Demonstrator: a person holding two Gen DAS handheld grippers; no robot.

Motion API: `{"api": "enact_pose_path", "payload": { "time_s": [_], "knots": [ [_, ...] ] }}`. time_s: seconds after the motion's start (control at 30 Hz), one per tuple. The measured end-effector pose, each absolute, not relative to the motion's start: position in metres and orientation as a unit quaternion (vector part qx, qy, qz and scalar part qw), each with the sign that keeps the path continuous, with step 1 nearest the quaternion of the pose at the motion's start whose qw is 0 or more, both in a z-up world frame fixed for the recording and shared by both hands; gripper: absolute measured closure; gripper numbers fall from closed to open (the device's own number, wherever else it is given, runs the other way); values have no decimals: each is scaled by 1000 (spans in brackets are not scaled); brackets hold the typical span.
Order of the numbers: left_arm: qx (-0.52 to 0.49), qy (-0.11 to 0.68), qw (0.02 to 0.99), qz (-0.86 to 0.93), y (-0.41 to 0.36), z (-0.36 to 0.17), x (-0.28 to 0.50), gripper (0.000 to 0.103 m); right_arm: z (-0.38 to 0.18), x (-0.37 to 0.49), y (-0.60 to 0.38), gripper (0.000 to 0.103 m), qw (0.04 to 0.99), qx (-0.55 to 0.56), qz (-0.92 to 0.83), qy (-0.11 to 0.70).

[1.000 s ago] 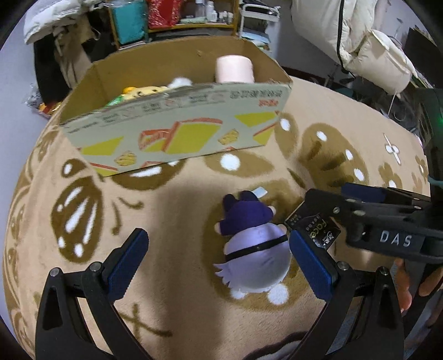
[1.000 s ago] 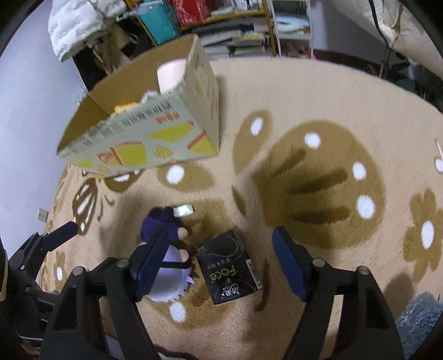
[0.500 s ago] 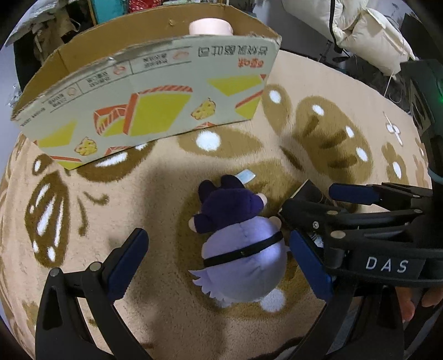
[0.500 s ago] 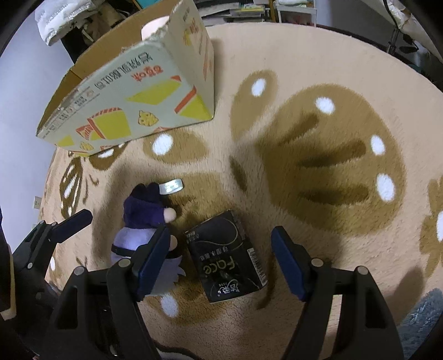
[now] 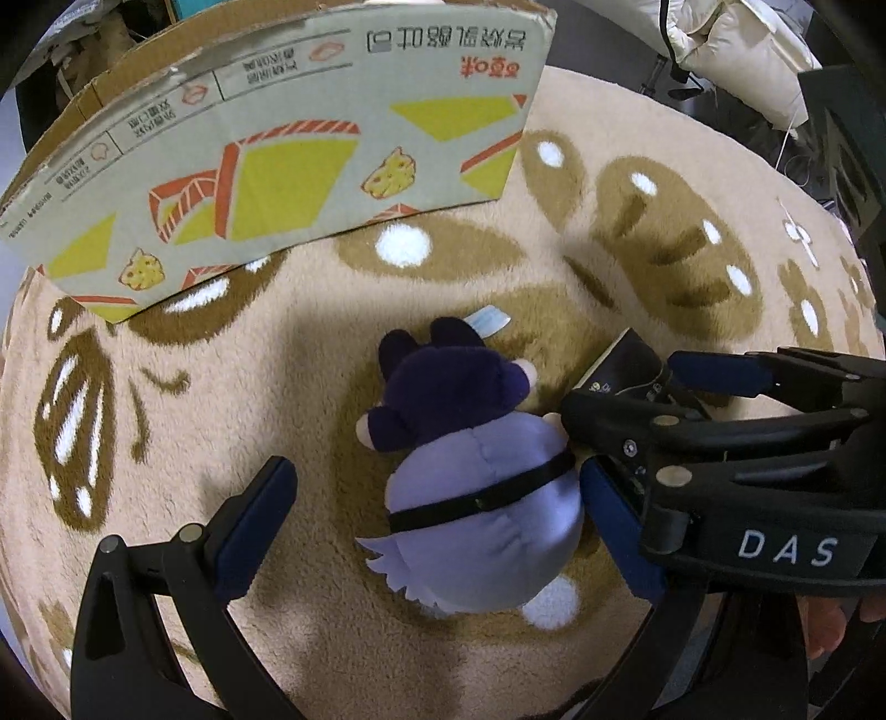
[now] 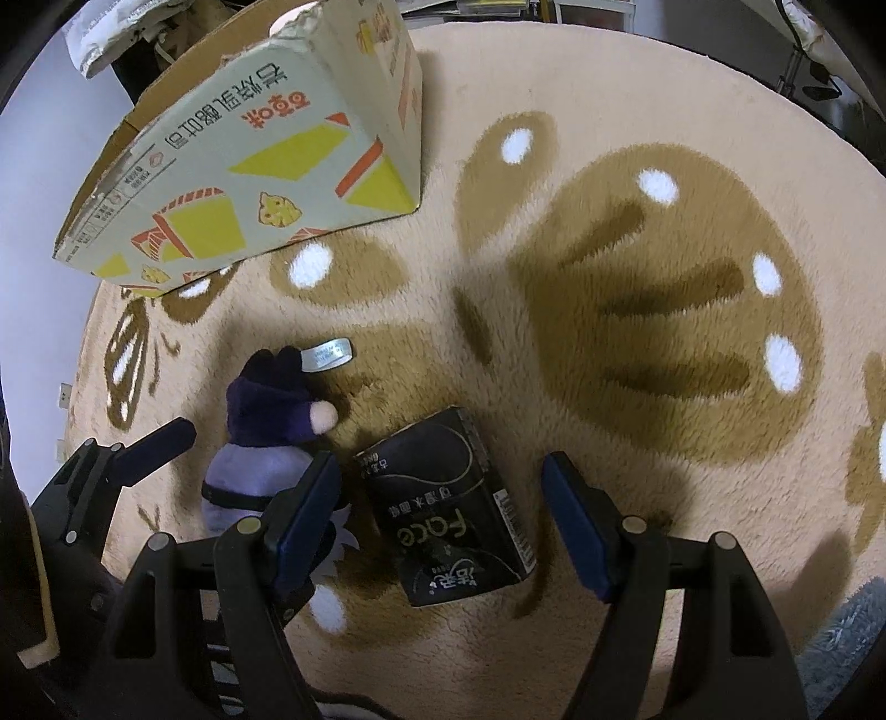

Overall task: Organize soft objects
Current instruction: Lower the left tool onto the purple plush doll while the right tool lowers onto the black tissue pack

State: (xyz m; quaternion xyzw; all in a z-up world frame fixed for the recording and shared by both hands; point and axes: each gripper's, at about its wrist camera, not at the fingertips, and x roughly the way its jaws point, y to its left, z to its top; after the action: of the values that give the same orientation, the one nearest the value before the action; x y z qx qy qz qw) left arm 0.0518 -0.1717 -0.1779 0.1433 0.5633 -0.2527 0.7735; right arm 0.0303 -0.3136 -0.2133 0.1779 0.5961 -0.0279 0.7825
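Observation:
A purple and lilac plush toy lies on the beige rug, between the open fingers of my left gripper. It also shows in the right wrist view. A black soft tissue pack lies right of the plush, between the open fingers of my right gripper. In the left wrist view only a corner of the pack shows behind the right gripper's arm. A cardboard box stands at the back; it also shows in the right wrist view.
The rug has brown patterns with white dots. A small white tag lies by the plush's head. A padded cream cushion lies beyond the rug at the right. A grey fluffy thing sits at the bottom right.
Both grippers have moved down and forward toward the rug. The plush now lies between the left fingers and the pack between the right fingers. Both stay open.

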Motion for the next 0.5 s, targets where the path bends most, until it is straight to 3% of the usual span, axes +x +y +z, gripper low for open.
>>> {"api": "enact_pose_path", "payload": {
  "time_s": [0.37,0.5],
  "knots": [
    [138,573,768,-251,-171,-198,52,2,-221,36,-308,24,779,168,-31,603],
    [137,575,766,-254,-171,-203,49,5,-225,37,-305,28,778,155,-36,607]
  ]
}}
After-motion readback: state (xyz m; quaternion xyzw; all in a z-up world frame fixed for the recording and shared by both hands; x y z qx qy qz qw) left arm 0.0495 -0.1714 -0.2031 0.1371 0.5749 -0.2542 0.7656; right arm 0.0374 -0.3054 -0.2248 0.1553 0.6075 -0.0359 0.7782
